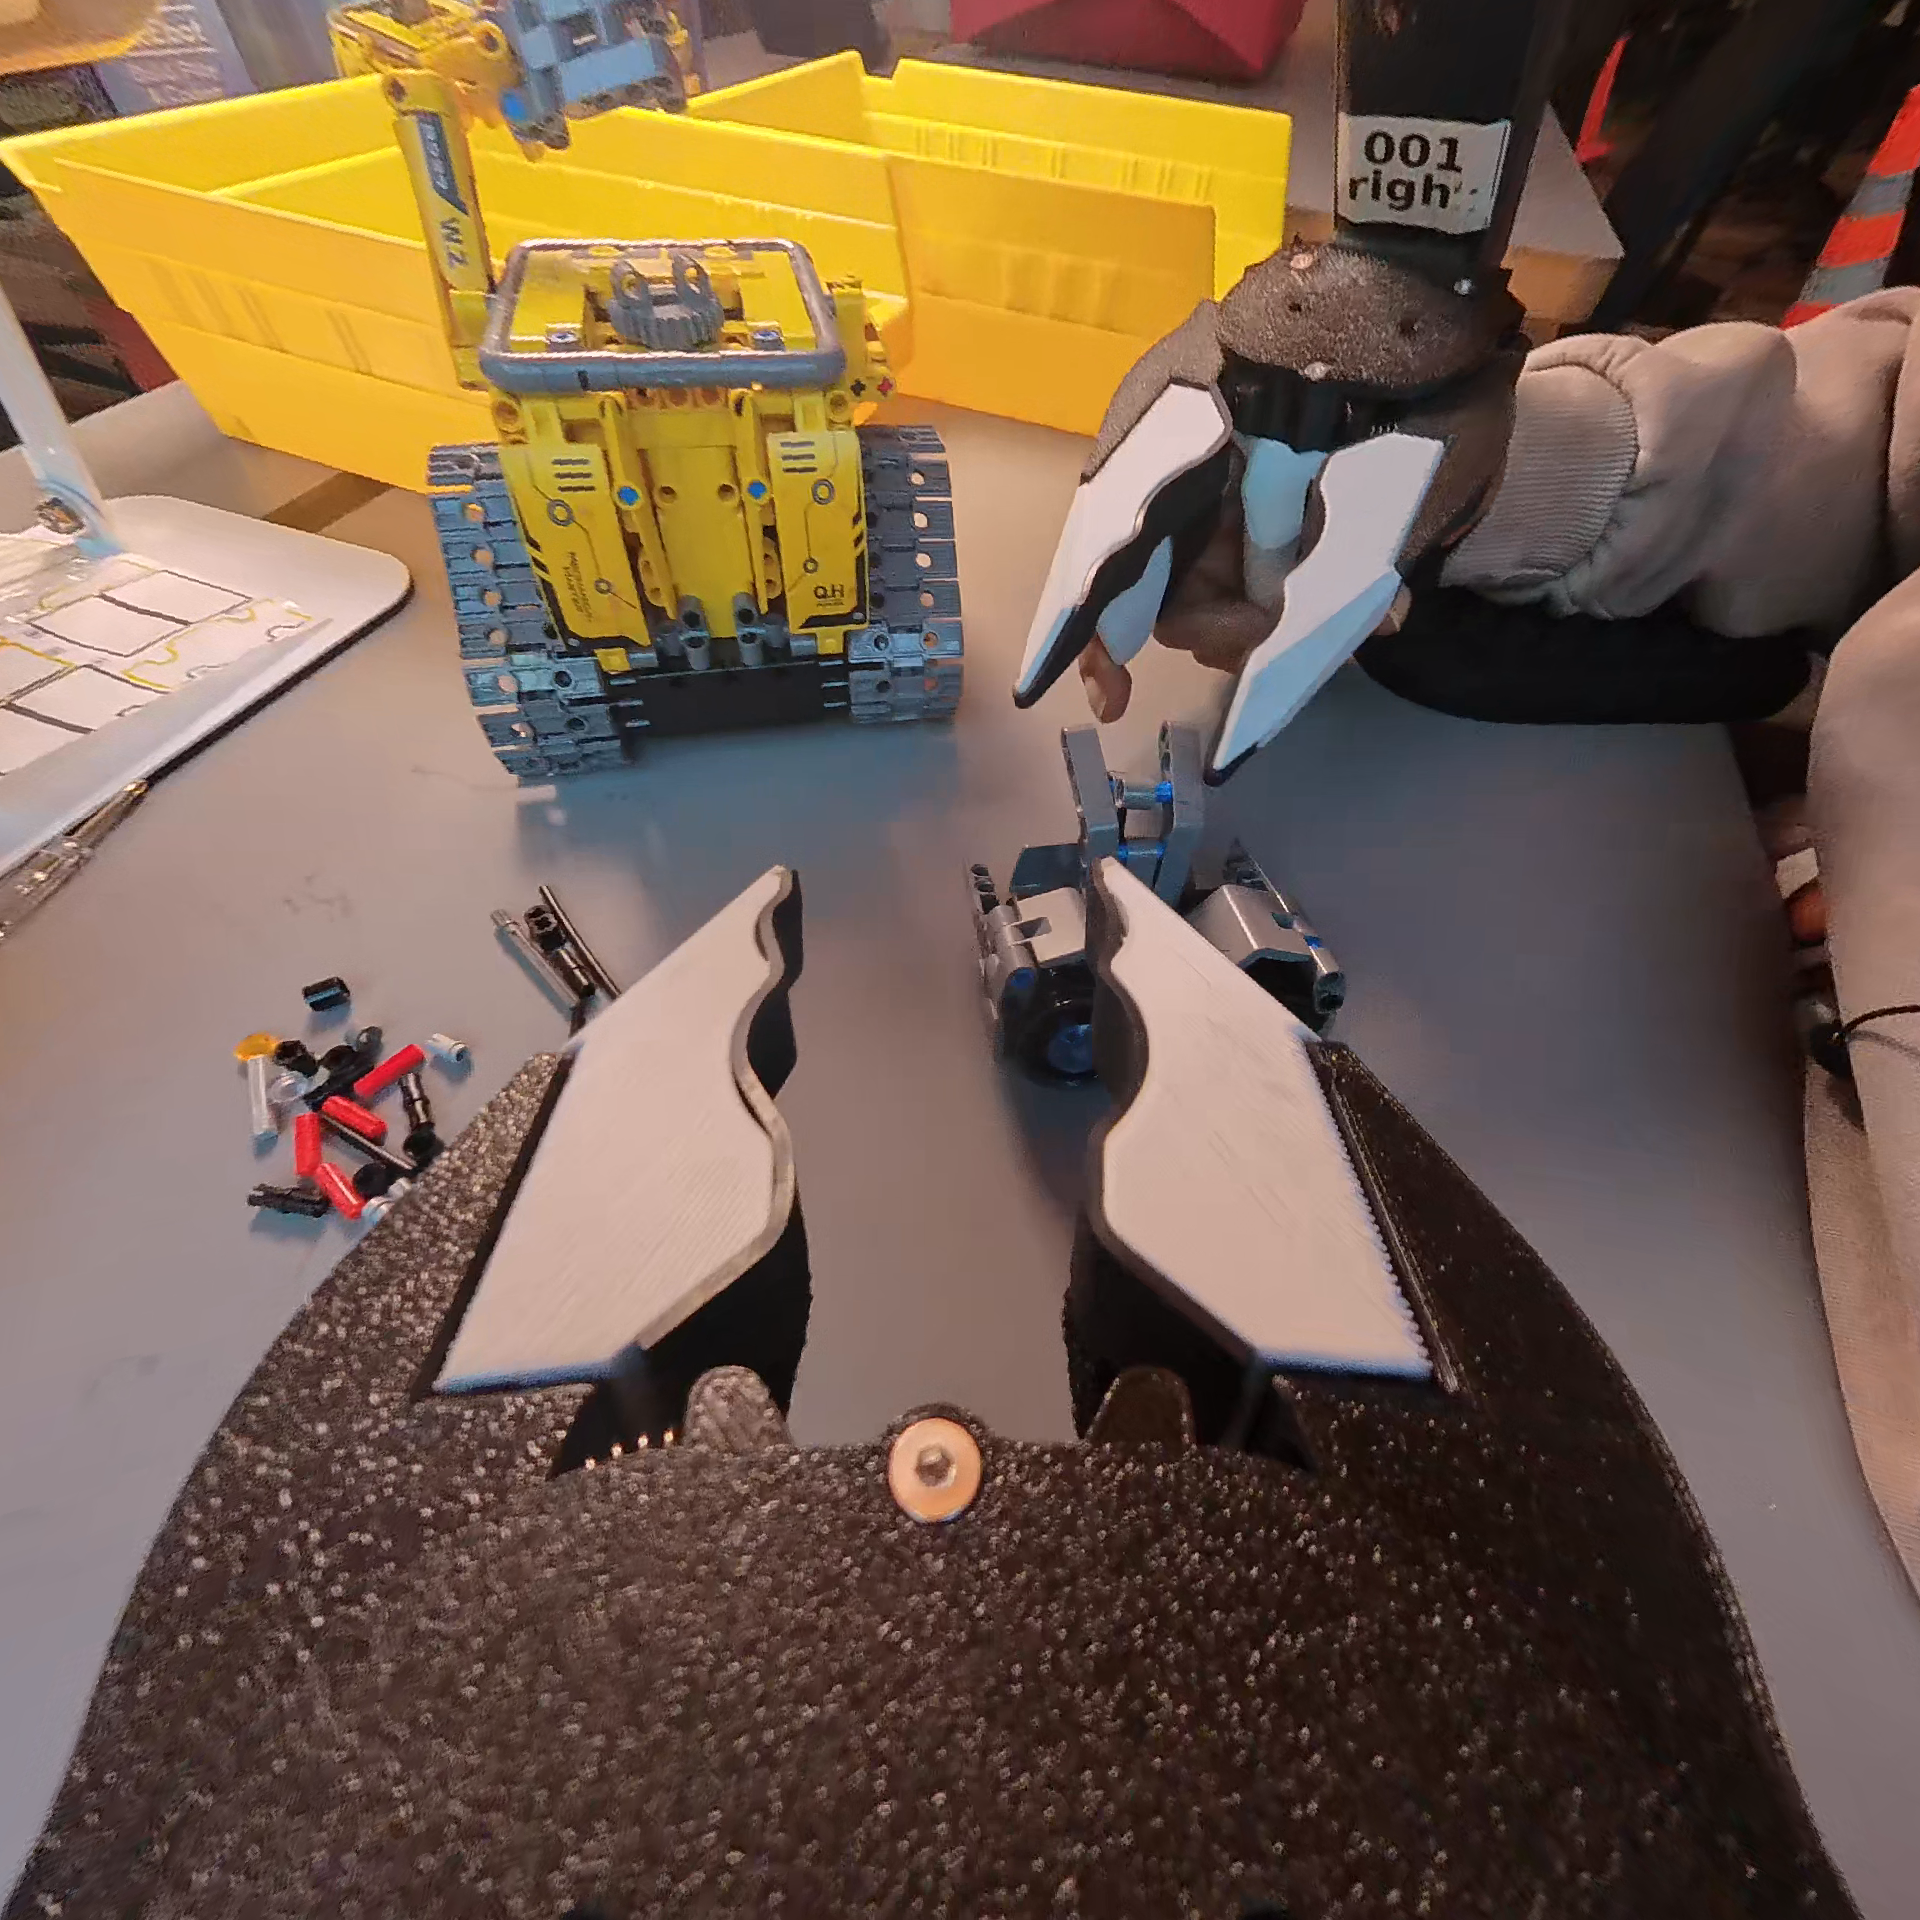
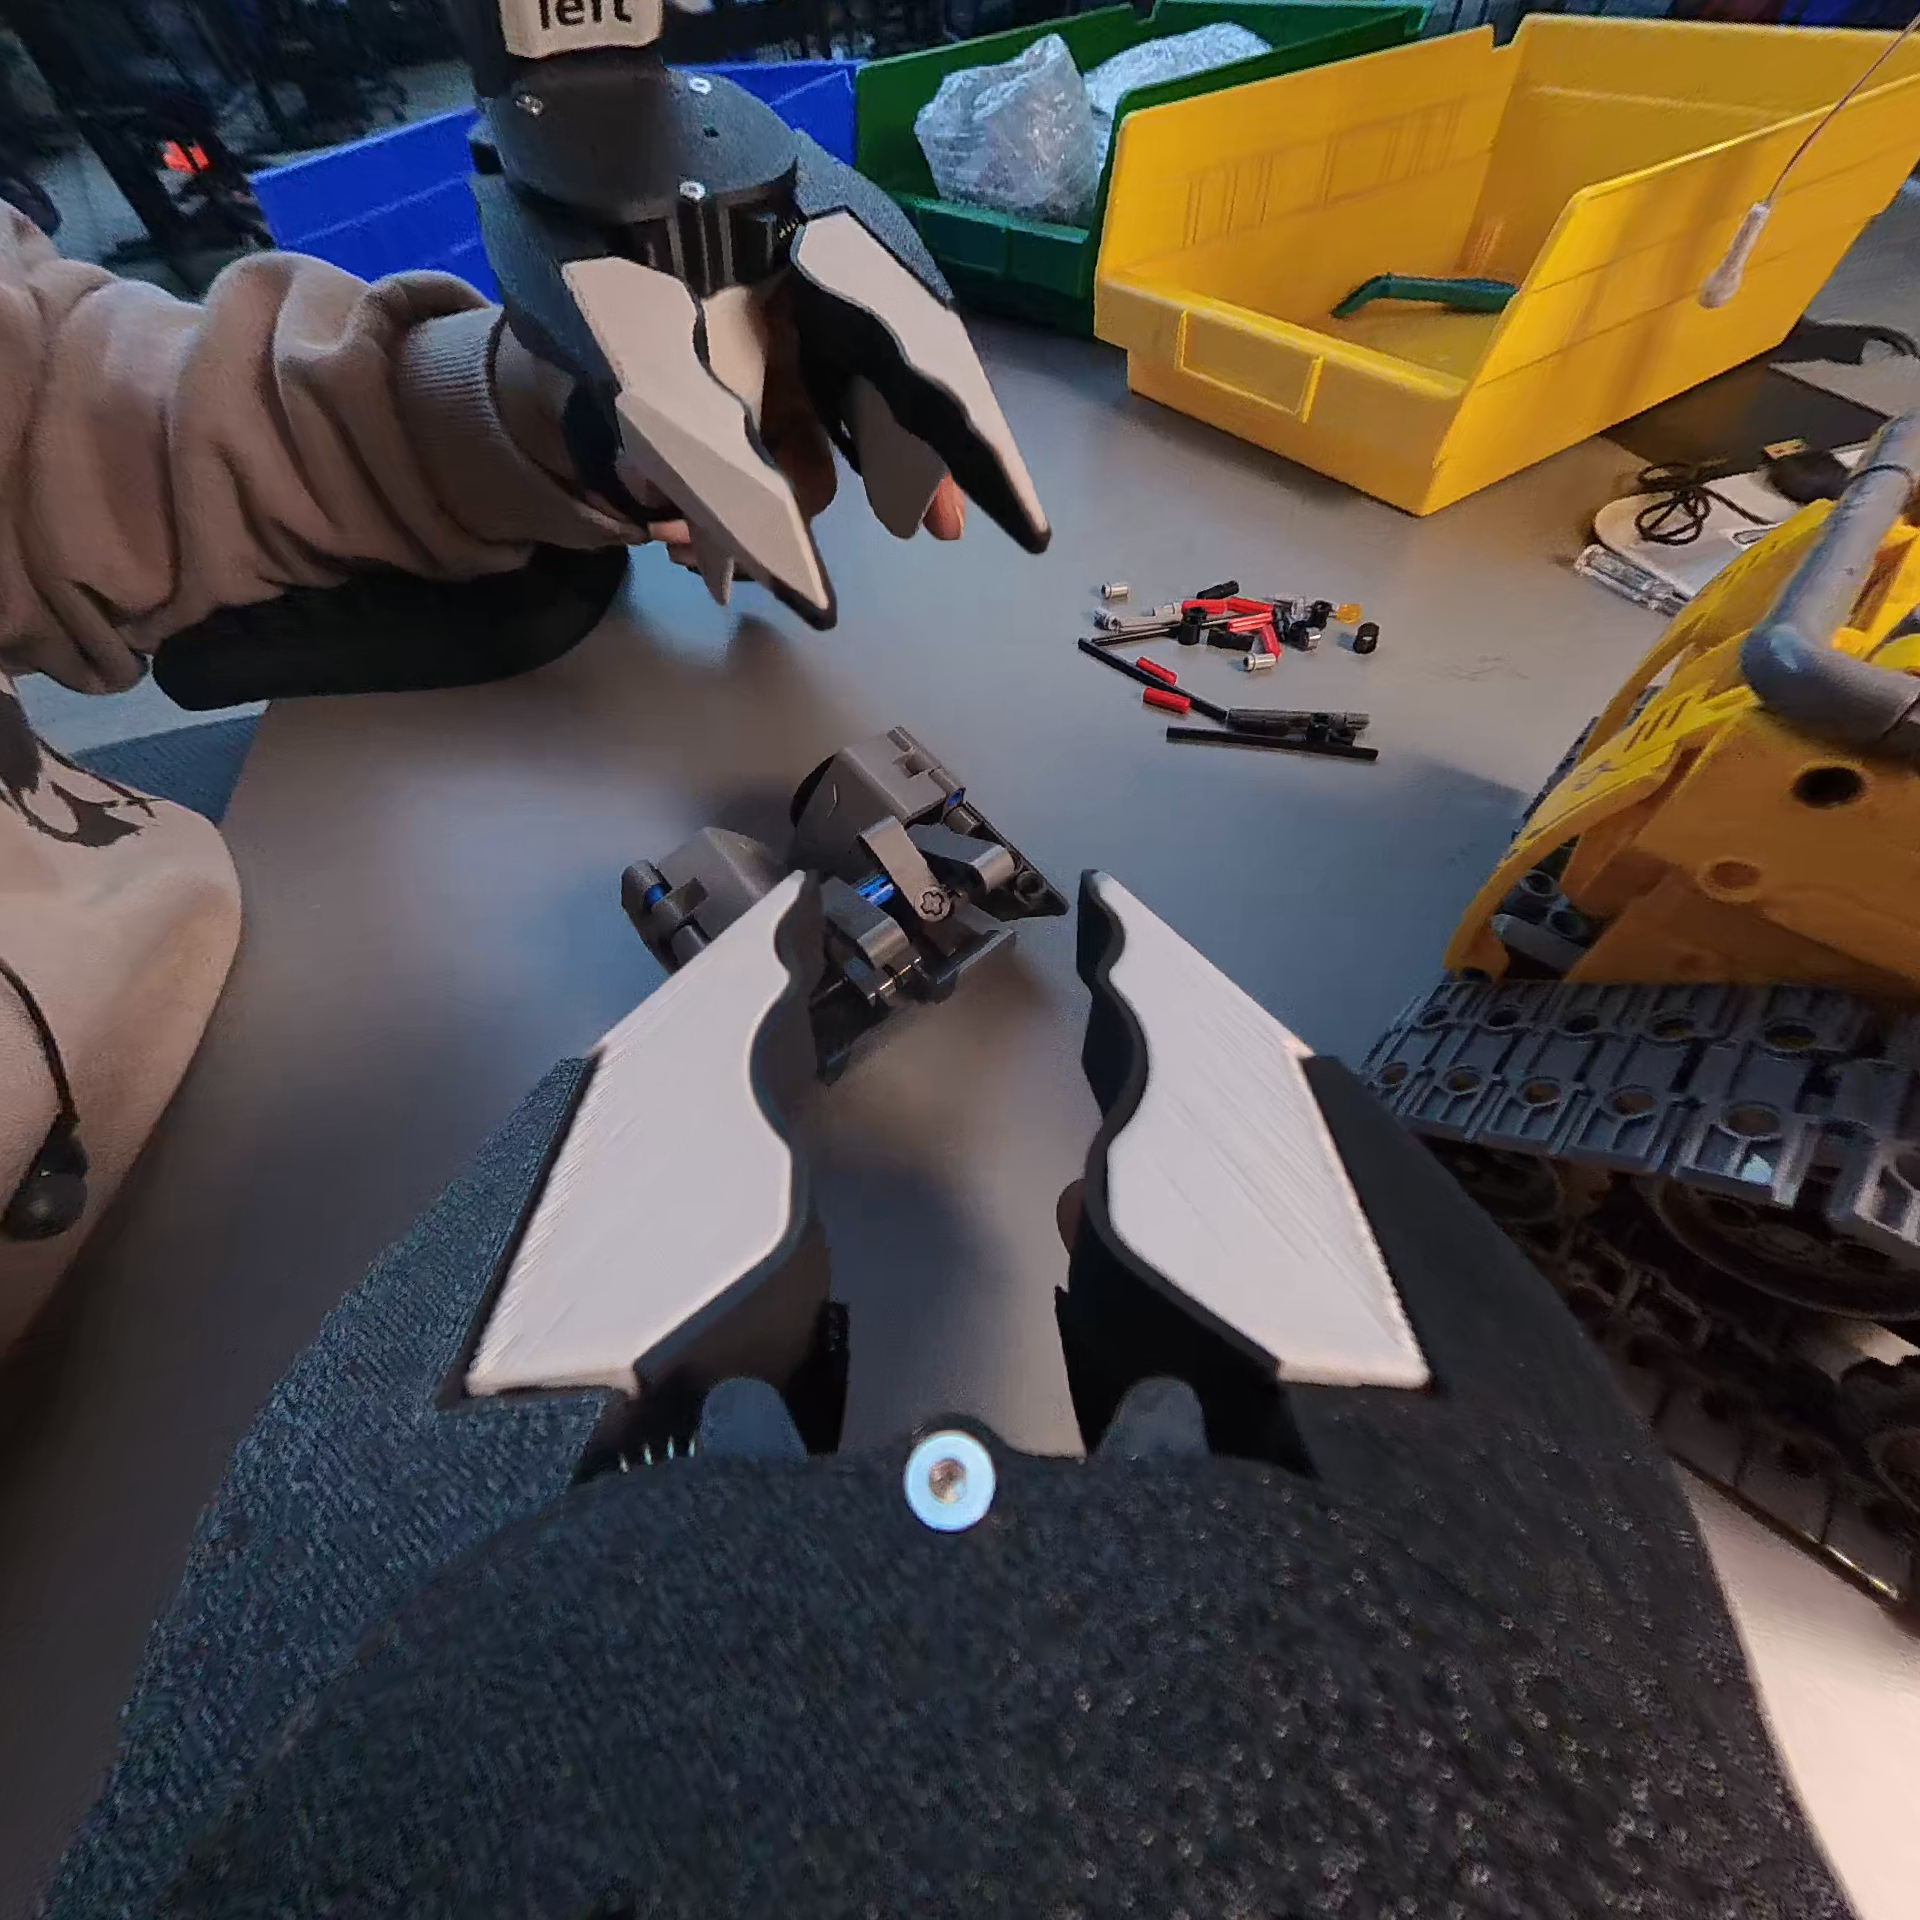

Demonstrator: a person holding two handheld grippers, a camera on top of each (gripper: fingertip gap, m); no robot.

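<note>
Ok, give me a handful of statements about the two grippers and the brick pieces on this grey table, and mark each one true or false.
1. Both the left gripper and the right gripper are open and hold nothing. True.
2. The small grey and black brick sub-assembly with blue pins is clamped in the right gripper. False: it lies on the grey table, with the open fingers beside it.
3. The yellow tracked brick vehicle stands in front of a yellow plastic bin. True.
4. The loose red, black and grey pins and axles sit inside the yellow bin. False: they are scattered on the table.
</note>
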